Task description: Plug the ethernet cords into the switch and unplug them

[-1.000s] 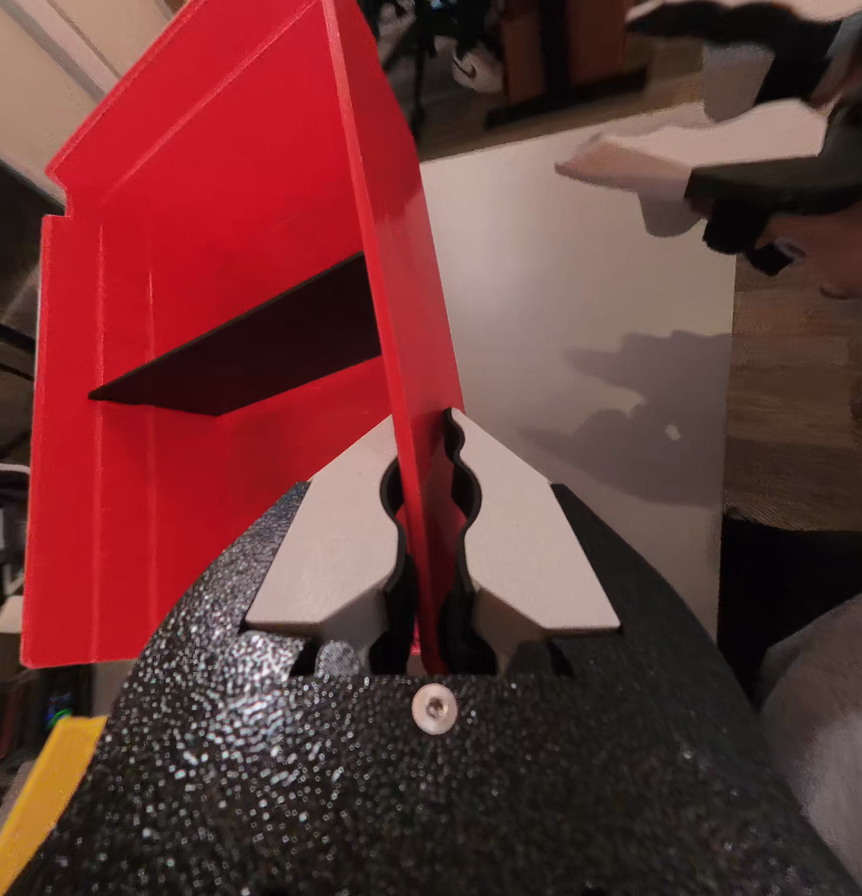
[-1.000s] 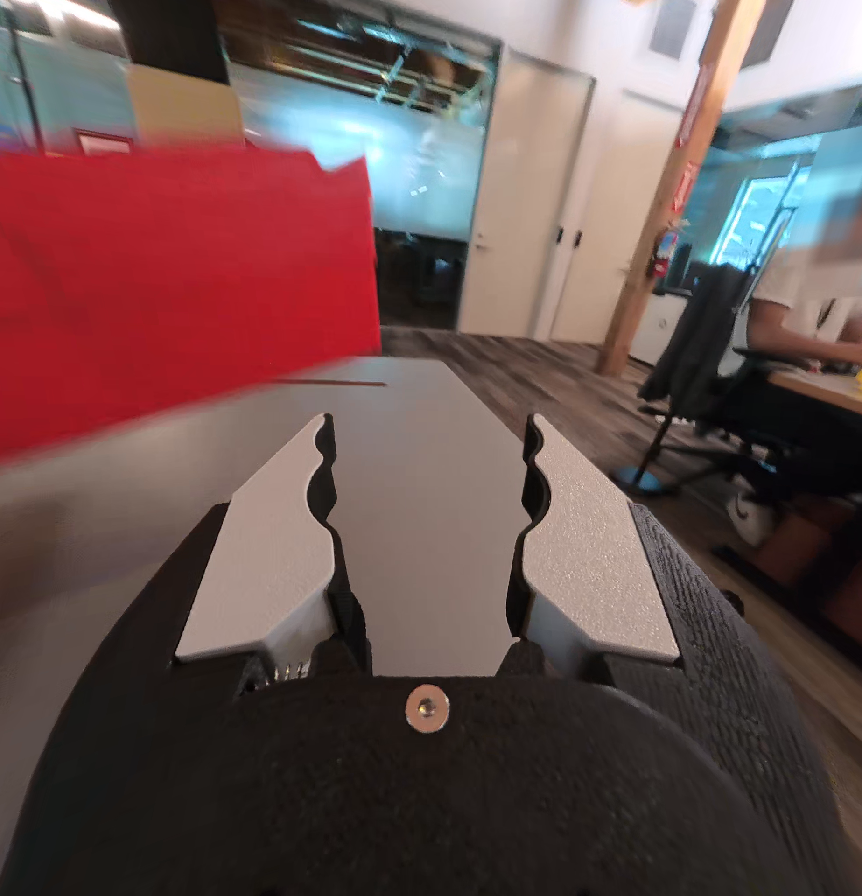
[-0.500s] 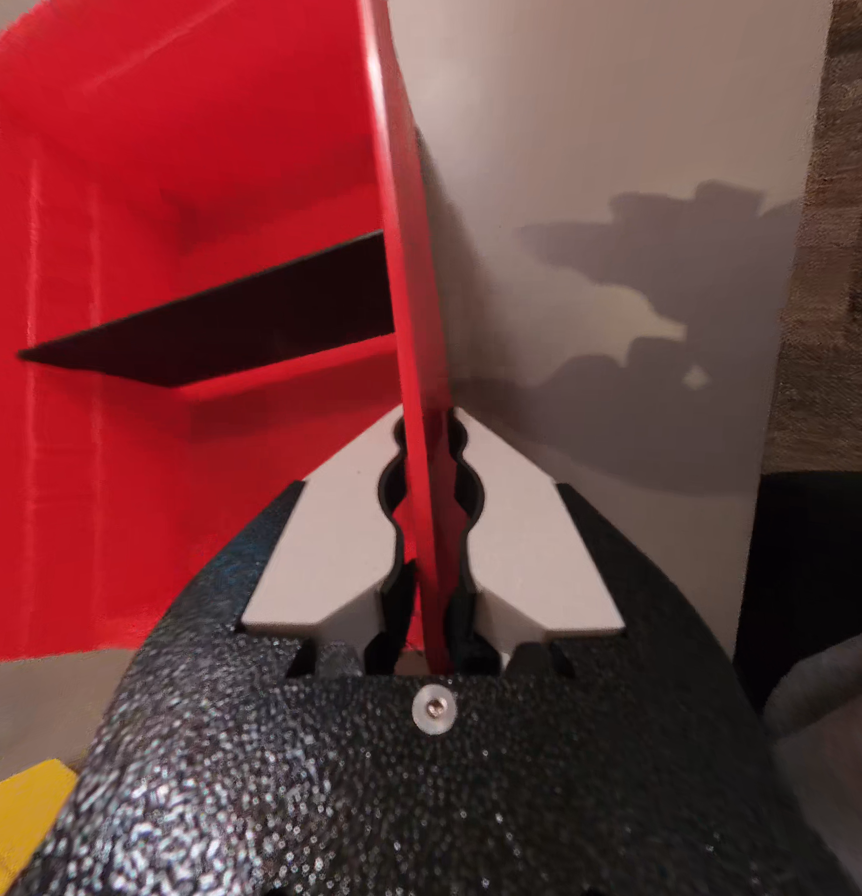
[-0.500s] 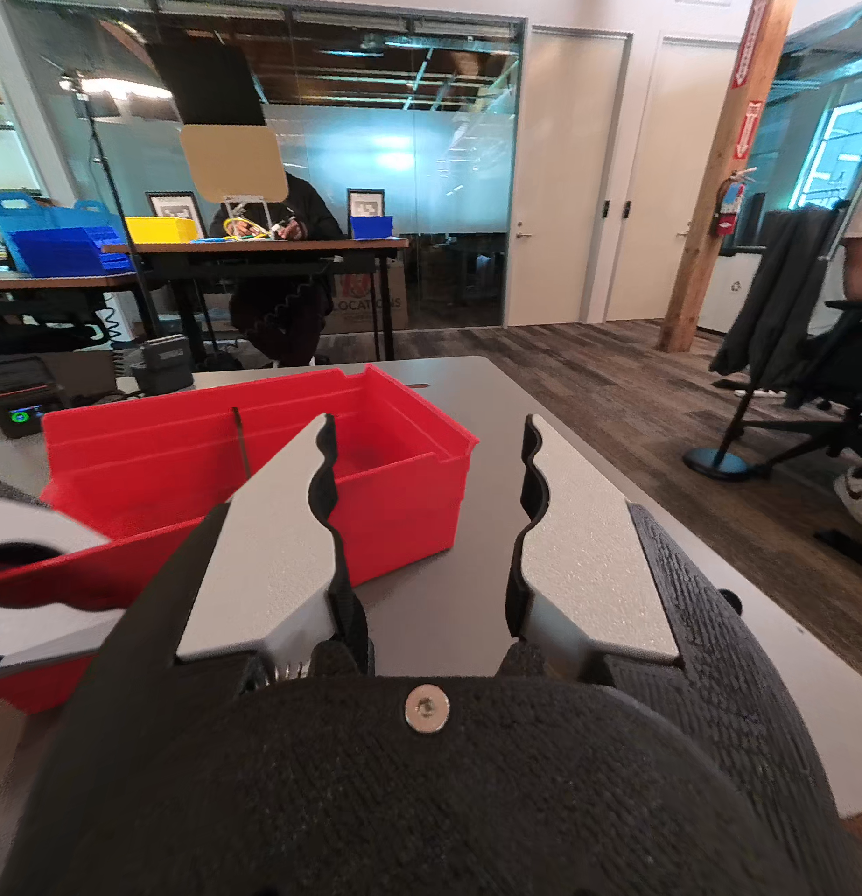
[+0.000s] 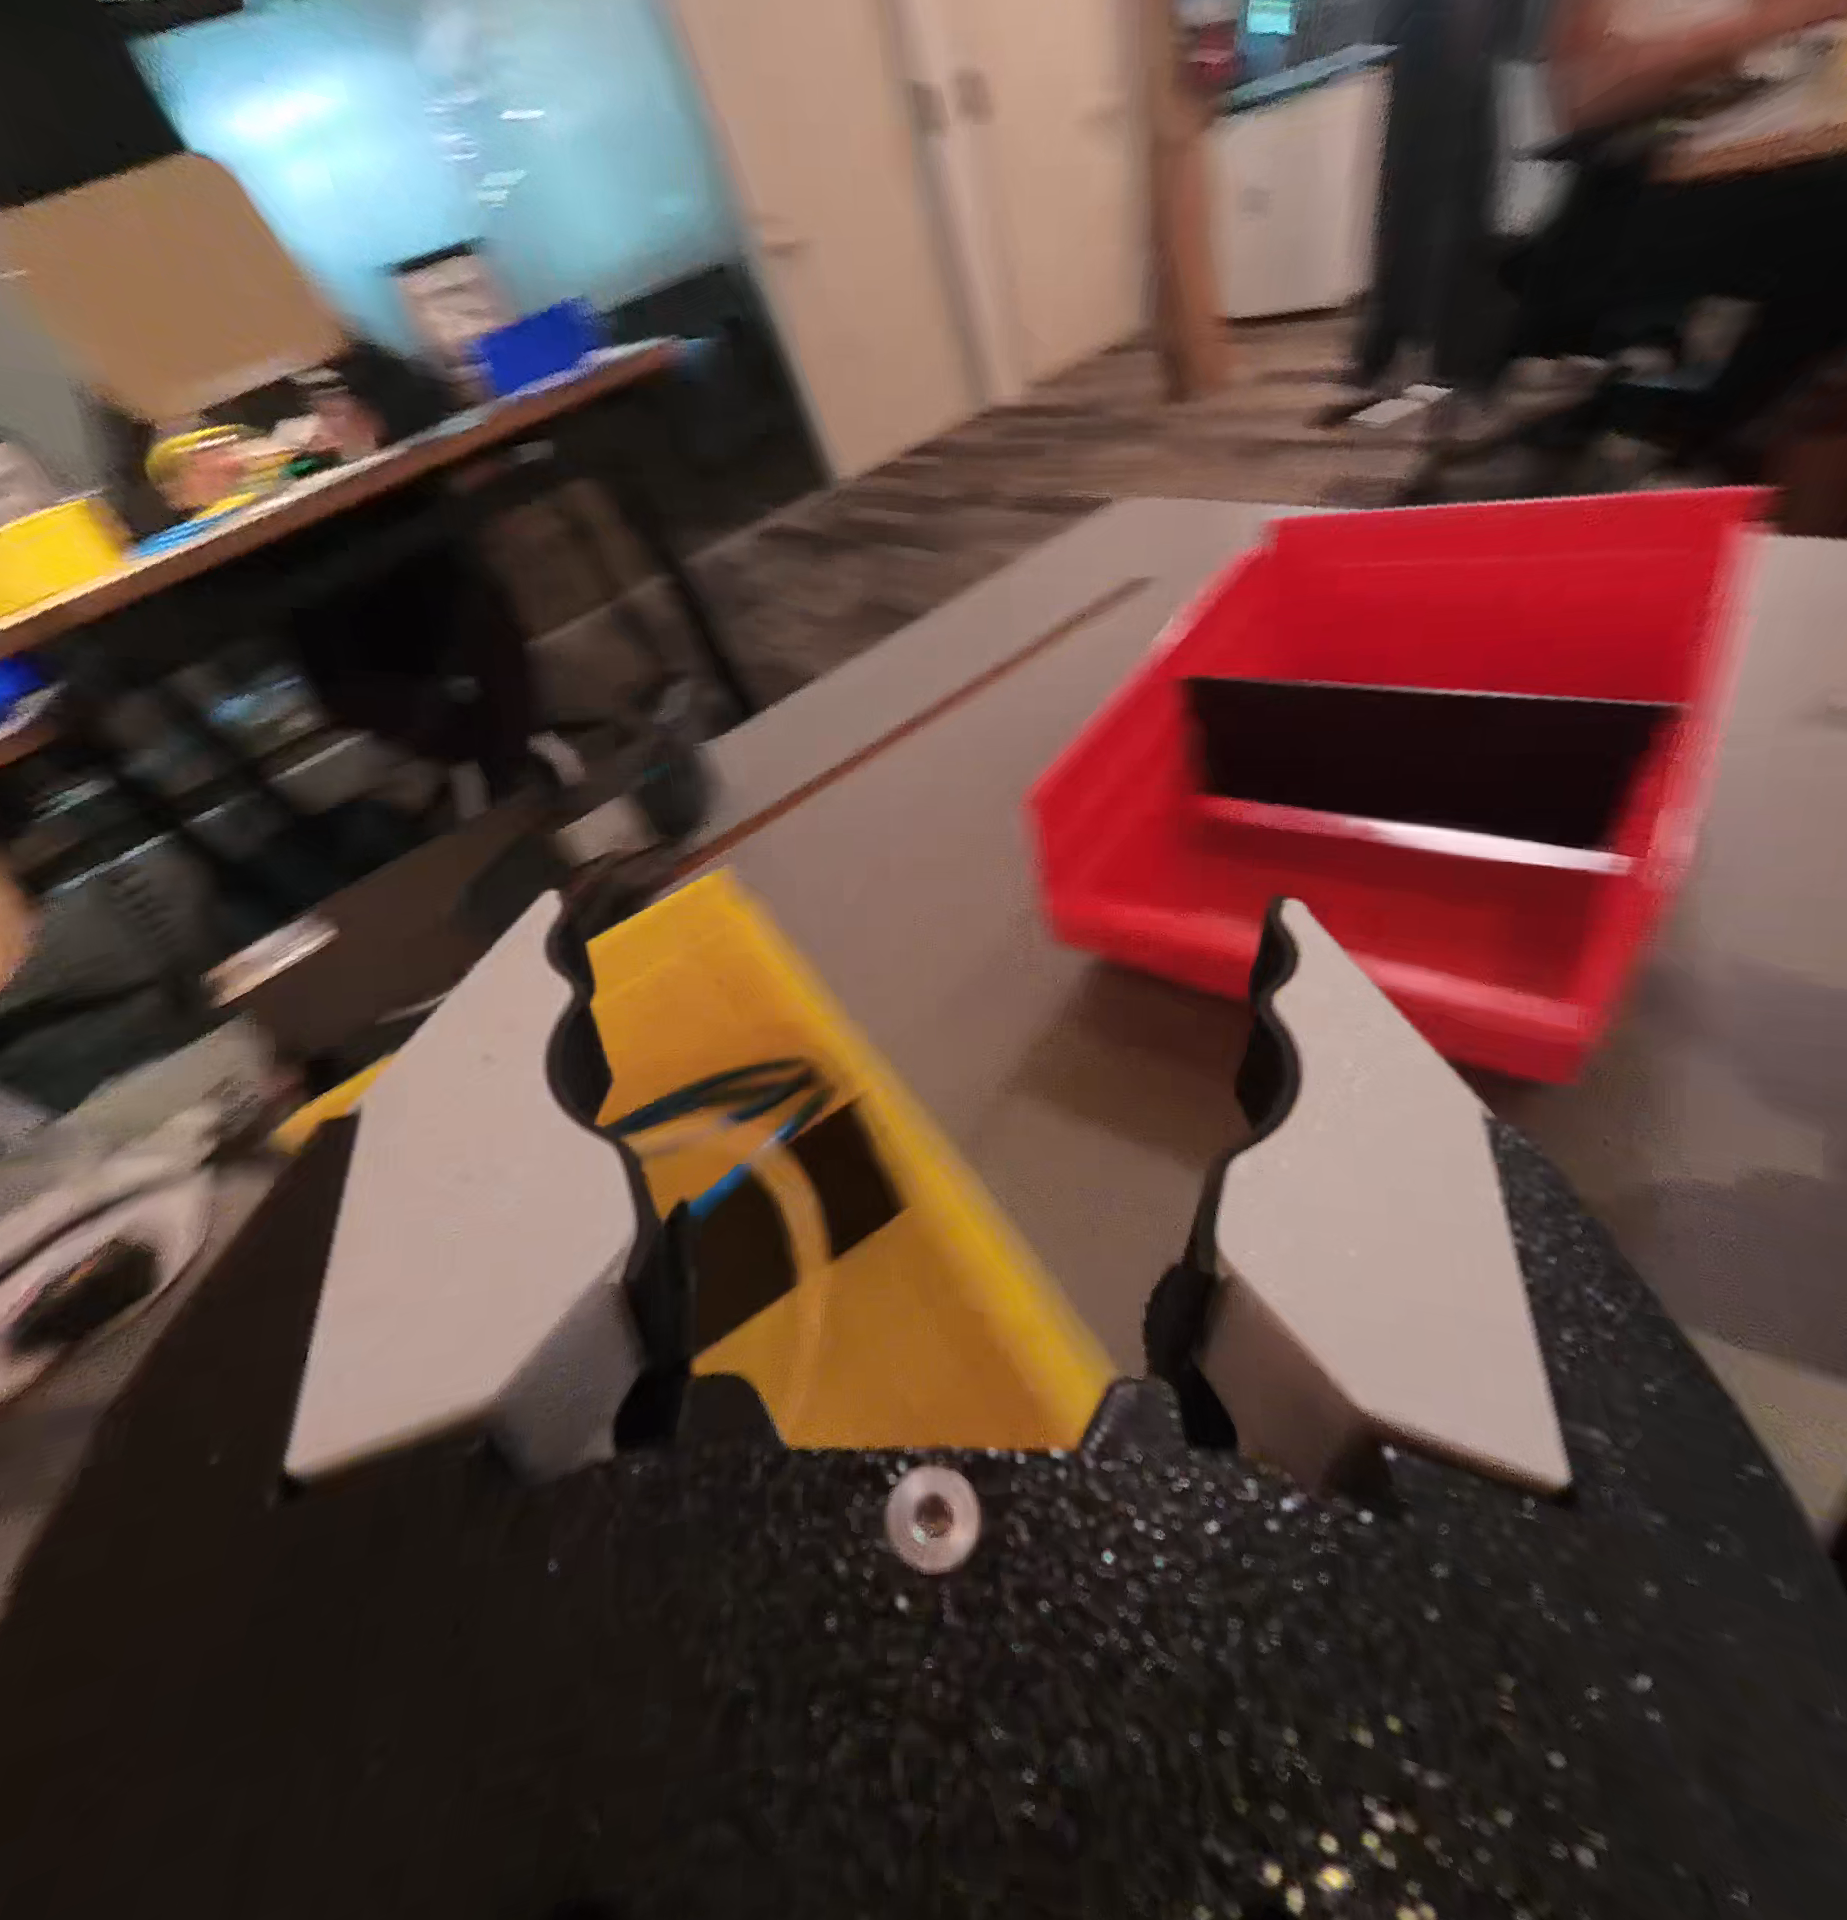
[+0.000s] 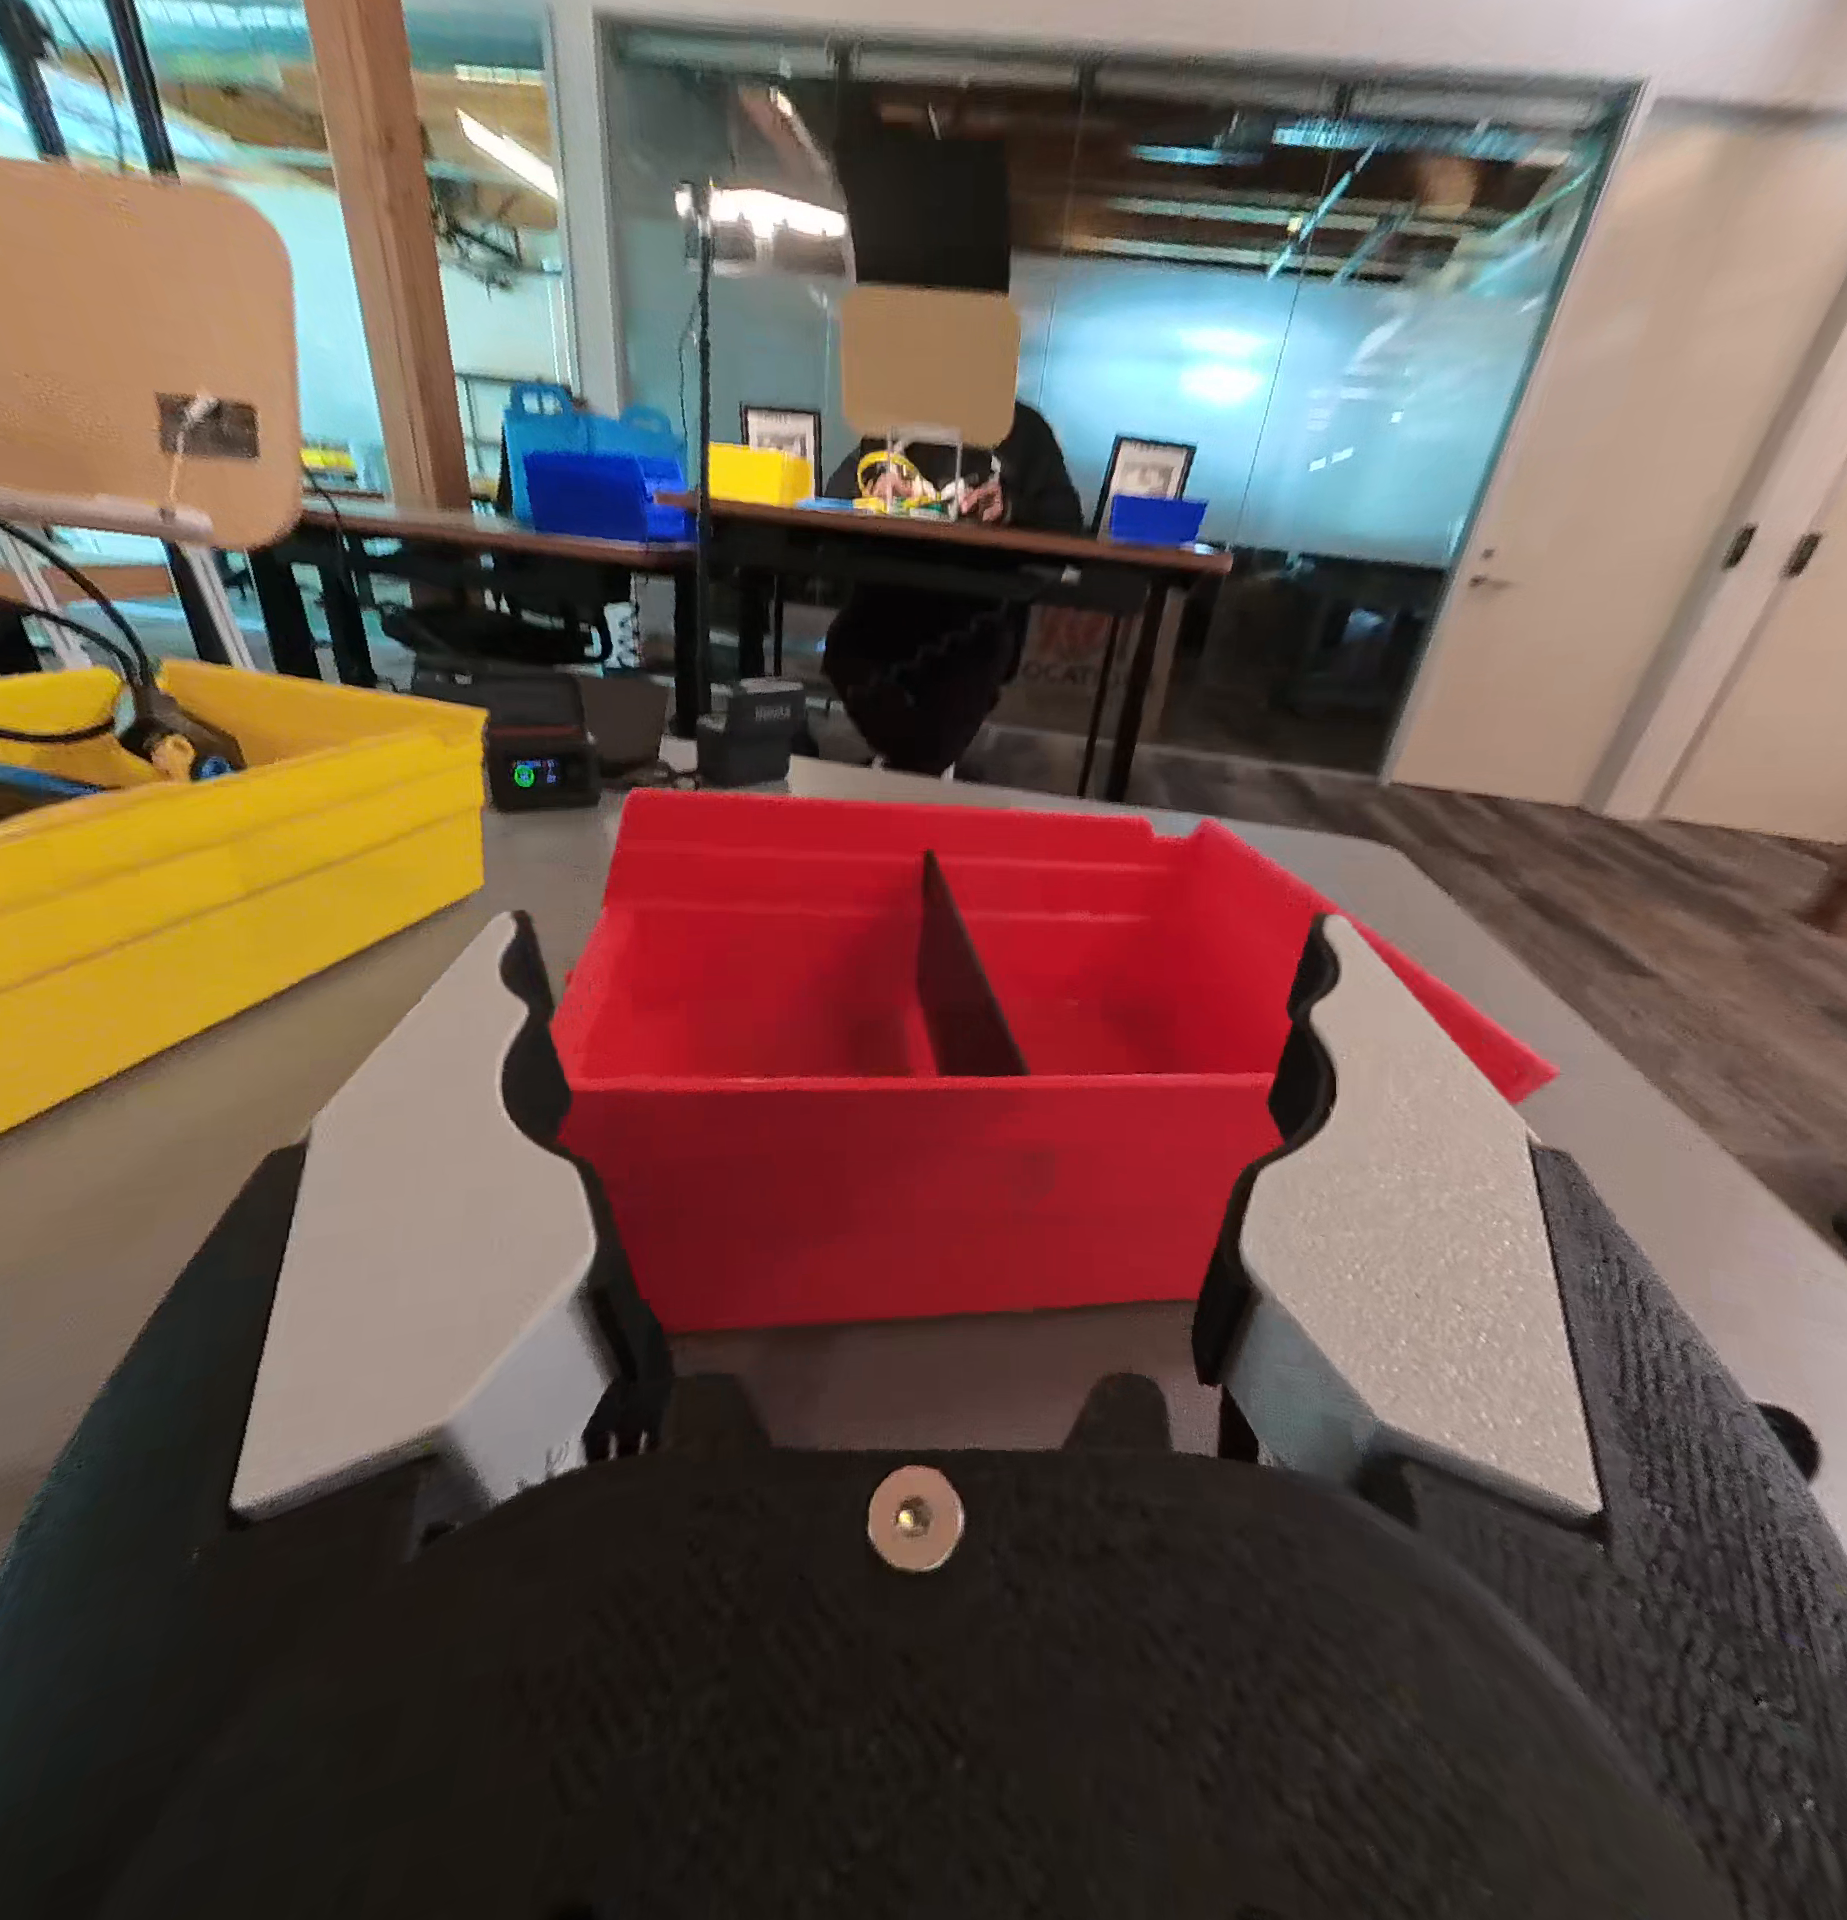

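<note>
My left gripper [image 5: 919,914] is open and empty, above a yellow bin [image 5: 898,1309] that holds blue and pale ethernet cords [image 5: 732,1101]. A red bin [image 5: 1397,935] with a black divider [image 5: 1418,748] sits empty on the grey table [image 5: 898,831] to its right. My right gripper [image 6: 919,925] is open and empty, right in front of the red bin [image 6: 898,1174], jaws as wide as the bin's near wall. The yellow bin [image 6: 223,883] stands to its left with cords [image 6: 160,738] in it. I cannot make out a switch.
A small black device with a lit screen [image 6: 540,774] sits at the table's far edge behind the bins. Beyond are other tables with blue and yellow bins and a seated person [image 6: 929,623]. The table's right edge [image 6: 1625,1091] drops to wood floor.
My left gripper let go of the red bin's wall, opened wide and swung left over the yellow bin. The red bin now rests on the table. My right gripper opened wider and faces it.
</note>
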Tool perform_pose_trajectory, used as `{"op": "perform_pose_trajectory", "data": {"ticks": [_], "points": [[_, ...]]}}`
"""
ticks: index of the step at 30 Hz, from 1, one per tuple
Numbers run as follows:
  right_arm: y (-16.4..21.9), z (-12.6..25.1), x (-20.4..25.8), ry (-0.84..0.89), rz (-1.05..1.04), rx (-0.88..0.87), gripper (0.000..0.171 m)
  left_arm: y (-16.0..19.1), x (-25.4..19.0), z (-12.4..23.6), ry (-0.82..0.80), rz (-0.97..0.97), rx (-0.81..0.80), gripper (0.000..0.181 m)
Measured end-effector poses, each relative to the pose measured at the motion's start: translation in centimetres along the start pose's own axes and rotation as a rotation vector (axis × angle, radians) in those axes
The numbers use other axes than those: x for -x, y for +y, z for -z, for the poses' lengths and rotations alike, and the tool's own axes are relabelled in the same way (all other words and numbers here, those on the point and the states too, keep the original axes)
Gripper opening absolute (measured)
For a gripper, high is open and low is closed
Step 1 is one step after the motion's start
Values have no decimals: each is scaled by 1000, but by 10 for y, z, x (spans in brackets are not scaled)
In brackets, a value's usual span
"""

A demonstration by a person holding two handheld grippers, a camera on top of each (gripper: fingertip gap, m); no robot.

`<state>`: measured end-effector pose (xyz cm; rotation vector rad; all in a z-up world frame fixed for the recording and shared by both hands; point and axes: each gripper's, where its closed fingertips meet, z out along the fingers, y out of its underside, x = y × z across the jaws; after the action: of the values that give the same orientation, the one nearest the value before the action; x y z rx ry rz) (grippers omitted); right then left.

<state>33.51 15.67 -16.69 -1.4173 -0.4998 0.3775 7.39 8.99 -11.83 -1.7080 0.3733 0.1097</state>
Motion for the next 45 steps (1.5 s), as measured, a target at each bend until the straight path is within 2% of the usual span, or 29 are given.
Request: {"op": "perform_pose_trajectory", "data": {"ticks": [4,7,12,14,15,18,20,22,23,26,28,31,35,40,45], "points": [[20,-17,15,67,-30,132,144,71,99,55,-282,145,100,121],[35,-33,23,130,-33,227,155,121,138,78,-370,219,184,122],[61,-45,41,247,-85,339,158,168,156,78,-366,262,265,119],[74,-42,39,310,-40,400,153,178,158,73,-347,272,286,115],[78,-38,36,339,-16,426,147,182,158,71,-340,272,299,111],[84,-22,22,379,-11,466,147,194,165,68,-334,263,337,98],[85,-5,4,436,-10,480,135,199,173,69,-339,265,348,82],[84,13,-19,499,17,490,110,202,177,68,-310,275,351,70],[85,20,-32,530,38,499,96,203,177,67,-293,278,351,56],[87,29,-64,548,73,542,31,208,176,63,-249,283,362,13],[91,25,-76,492,64,576,9,209,178,61,-244,294,357,7],[92,16,-88,402,-63,594,3,211,184,61,-256,301,353,8],[93,13,-106,345,-95,613,2,211,190,71,-276,330,339,4],[96,19,-123,251,8,694,4,224,213,110,-370,307,383,4],[94,27,-148,245,-5,716,3,241,244,154,-430,330,410,4]]}}
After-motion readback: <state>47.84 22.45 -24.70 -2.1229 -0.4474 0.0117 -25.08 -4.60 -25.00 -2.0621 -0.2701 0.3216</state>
